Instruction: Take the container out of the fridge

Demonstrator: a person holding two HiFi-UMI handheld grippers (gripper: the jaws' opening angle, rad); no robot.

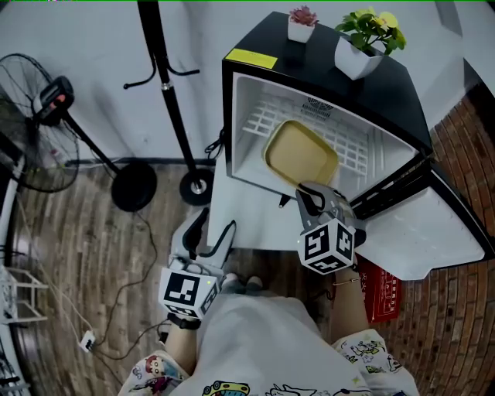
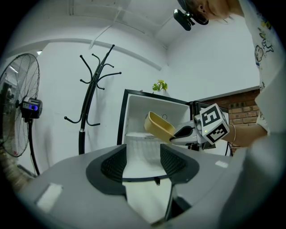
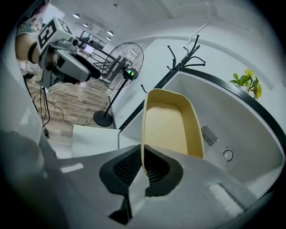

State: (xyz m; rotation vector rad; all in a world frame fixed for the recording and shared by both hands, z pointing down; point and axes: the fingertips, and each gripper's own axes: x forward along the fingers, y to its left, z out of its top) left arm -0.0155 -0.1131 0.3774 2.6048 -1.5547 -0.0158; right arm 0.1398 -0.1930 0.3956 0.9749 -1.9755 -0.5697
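Head view: from above, steeply down onto open fridge (image 1: pixel 246 116). Left gripper view: level, set back, facing fridge front. Right gripper view: close at fridge mouth, looking in. Shared by all three: container (image 1: pixel 302 155), white fridge interior.

A black pedestal fan (image 1: pixel 35 124) stands at the left on the plank floor (image 1: pixel 77 247), with a black coat stand (image 1: pixel 168 93) beside it — their round bases near each other. Two white-potted plants sit side by side — a pink-flowered plant (image 1: pixel 302 23) and a yellow-flowered plant (image 1: pixel 370 42). A white plug (image 1: pixel 87 340) lies on the planks.
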